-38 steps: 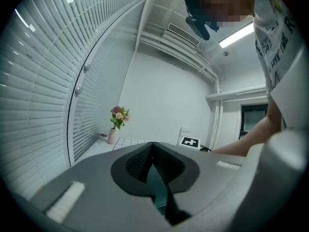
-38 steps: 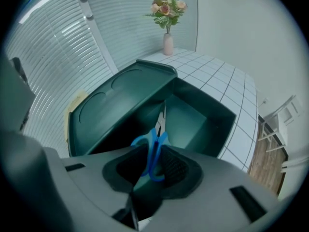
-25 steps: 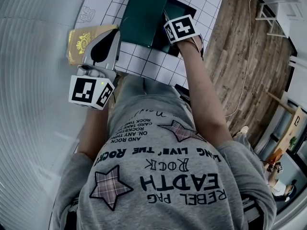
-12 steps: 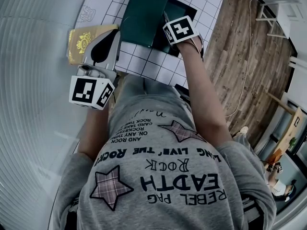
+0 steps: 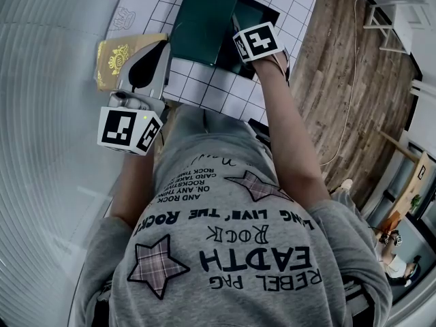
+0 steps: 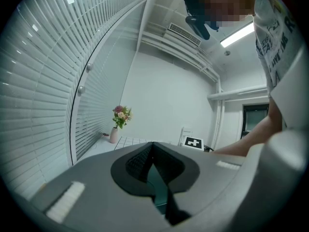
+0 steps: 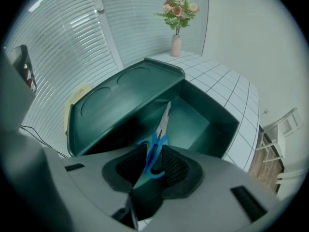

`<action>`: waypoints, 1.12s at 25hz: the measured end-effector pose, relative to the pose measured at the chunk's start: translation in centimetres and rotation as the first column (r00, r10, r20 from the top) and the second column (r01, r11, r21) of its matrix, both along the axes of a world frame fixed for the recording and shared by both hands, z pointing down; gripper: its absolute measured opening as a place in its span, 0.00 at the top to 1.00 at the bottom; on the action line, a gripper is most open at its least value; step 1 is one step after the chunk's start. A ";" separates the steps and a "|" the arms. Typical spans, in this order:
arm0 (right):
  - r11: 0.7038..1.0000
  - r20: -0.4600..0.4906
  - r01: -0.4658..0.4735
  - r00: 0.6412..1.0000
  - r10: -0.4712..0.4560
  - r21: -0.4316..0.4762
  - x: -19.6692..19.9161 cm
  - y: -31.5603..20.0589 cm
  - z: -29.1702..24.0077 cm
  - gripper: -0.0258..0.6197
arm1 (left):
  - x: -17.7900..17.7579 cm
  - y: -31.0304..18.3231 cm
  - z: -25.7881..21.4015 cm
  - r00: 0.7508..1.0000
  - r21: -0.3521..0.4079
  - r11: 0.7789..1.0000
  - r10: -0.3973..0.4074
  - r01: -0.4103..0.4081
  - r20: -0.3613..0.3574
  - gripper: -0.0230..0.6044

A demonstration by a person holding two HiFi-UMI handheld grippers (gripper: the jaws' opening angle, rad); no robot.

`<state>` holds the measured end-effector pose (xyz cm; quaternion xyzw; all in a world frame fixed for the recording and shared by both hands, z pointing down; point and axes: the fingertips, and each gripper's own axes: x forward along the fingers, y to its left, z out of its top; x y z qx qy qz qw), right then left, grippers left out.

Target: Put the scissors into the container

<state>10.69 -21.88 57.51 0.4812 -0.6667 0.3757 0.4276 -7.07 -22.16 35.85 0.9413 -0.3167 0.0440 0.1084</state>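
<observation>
R gripper [image 7: 153, 159] opening, scissors [image 7: 163, 122] between, over container [image 7: 212, 115]

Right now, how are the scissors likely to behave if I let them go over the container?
The scissors look stiff and light: thin metal blades, blue plastic handles. The fingers of the right gripper have just been opening with the handles between them, so they will probably slide out blades-first into the container. Smooth blades may skid, then tip flat.
</observation>
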 end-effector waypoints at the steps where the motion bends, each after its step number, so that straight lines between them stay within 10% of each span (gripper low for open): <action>1: 1.000 0.001 0.000 1.000 0.000 0.002 0.0 0.0 0.0 0.80 | 0.0 0.0 0.0 1.000 0.001 1.000 0.000 0.000 0.000 0.95; 28: 0.990 0.092 -0.032 0.996 0.019 0.139 0.7 -0.6 -3.7 0.94 | 0.4 1.1 -1.5 1.000 0.039 0.999 -0.001 0.001 0.008 0.95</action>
